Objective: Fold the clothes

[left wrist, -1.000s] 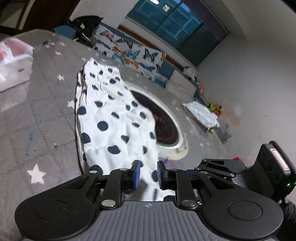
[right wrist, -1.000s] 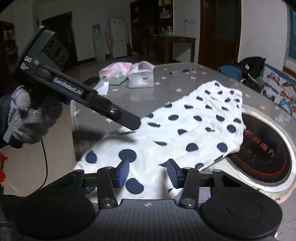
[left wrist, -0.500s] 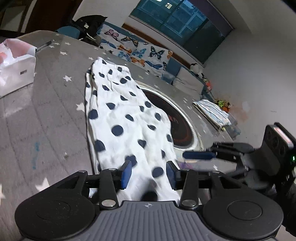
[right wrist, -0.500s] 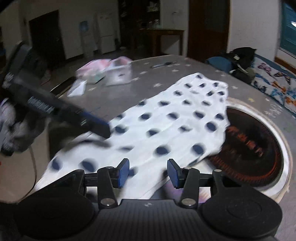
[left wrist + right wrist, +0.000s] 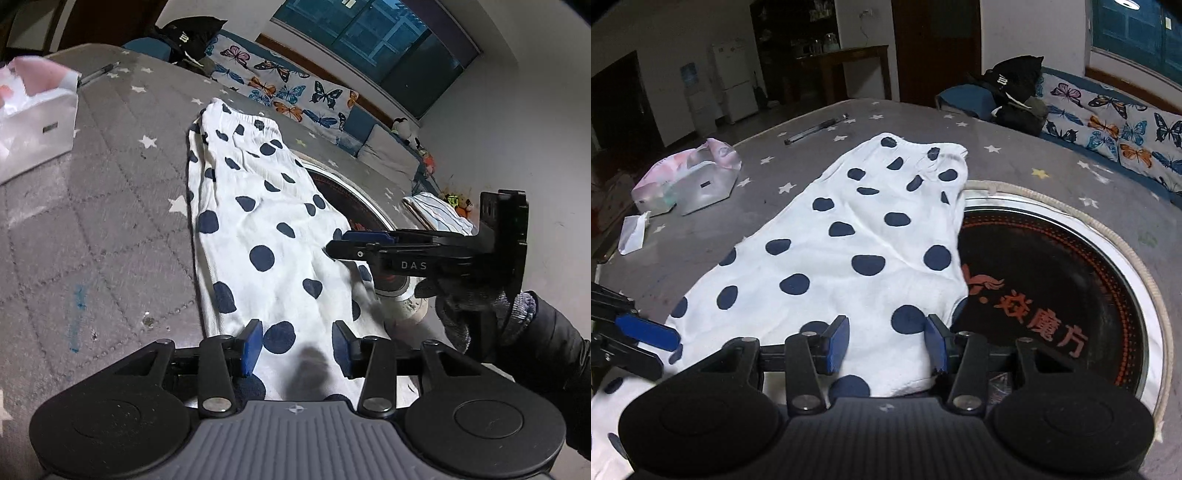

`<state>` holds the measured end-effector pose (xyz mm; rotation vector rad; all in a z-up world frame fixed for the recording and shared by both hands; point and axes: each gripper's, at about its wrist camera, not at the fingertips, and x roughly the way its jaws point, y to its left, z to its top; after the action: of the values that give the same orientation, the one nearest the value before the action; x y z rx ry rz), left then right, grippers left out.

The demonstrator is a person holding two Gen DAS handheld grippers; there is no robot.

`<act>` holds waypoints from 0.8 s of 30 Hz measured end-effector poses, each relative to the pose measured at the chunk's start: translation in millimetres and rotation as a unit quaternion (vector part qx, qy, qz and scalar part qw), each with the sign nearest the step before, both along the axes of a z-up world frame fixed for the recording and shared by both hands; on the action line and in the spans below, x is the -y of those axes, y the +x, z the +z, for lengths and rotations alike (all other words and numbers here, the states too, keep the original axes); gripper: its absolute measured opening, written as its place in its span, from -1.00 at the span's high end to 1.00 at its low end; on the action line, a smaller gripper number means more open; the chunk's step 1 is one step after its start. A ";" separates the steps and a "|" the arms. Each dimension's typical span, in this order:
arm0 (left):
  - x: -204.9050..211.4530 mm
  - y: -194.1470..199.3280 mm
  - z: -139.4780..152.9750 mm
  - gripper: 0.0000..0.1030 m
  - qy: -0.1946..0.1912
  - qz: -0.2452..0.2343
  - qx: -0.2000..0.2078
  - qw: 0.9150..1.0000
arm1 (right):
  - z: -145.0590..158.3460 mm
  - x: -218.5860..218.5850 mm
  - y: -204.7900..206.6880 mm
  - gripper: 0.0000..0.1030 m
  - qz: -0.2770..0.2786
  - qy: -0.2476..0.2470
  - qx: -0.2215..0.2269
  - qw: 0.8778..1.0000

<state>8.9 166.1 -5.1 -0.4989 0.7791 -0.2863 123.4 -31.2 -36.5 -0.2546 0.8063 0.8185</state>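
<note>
White trousers with dark blue dots (image 5: 258, 229) lie flat and lengthwise on the grey star-patterned table, waistband at the far end. They also show in the right wrist view (image 5: 849, 251). My left gripper (image 5: 297, 347) is open and empty, just above the near leg end. My right gripper (image 5: 886, 343) is open and empty over the near right edge of the trousers. The right gripper shows in the left wrist view (image 5: 332, 249), side on, hovering over the cloth's right edge. One blue finger of the left gripper shows at the left edge of the right wrist view (image 5: 646, 332).
A round black hotplate with a metal rim (image 5: 1052, 280) is set in the table, partly under the trousers' right edge. A tissue pack (image 5: 687, 177), a loose tissue (image 5: 633, 232) and a pen (image 5: 816, 129) lie at the far left. A folded striped cloth (image 5: 439, 214) lies far right.
The left gripper opened from nearly shut and drew back toward the leg end. The right gripper moved rightward along the cloth edge toward the hotplate. The trousers now lie flatter.
</note>
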 end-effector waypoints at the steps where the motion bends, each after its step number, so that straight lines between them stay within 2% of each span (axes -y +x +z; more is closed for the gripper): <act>1: 0.9 -0.3 2.1 0.12 0.004 -0.001 0.002 1.000 | 4.5 1.9 -6.3 0.11 0.006 0.000 0.006 1.000; 6: 5.3 -3.1 10.7 0.11 0.018 -0.006 0.013 1.000 | 29.8 11.1 -55.6 0.07 0.066 -0.006 0.037 0.997; 8: 8.2 -3.2 11.6 0.09 0.023 -0.007 0.013 1.000 | 38.5 15.0 -80.5 -0.04 0.098 -0.009 0.045 0.994; 15: 17.6 -12.3 15.3 0.04 0.040 -0.013 0.014 0.999 | 61.0 26.3 -168.5 -0.23 0.210 -0.019 0.068 0.975; 18: 18.7 -14.5 16.6 0.03 0.049 -0.008 0.016 0.999 | 64.9 29.9 -195.4 -0.34 0.245 -0.018 0.069 0.967; 24: 17.7 -16.7 17.4 0.00 0.048 0.004 0.014 0.999 | 48.2 20.3 -227.3 -0.34 0.303 -0.043 0.081 0.949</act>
<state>-7.8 148.4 12.3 -0.4061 0.7592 -0.2477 -103.9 -51.5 11.7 -0.6599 0.6099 1.3196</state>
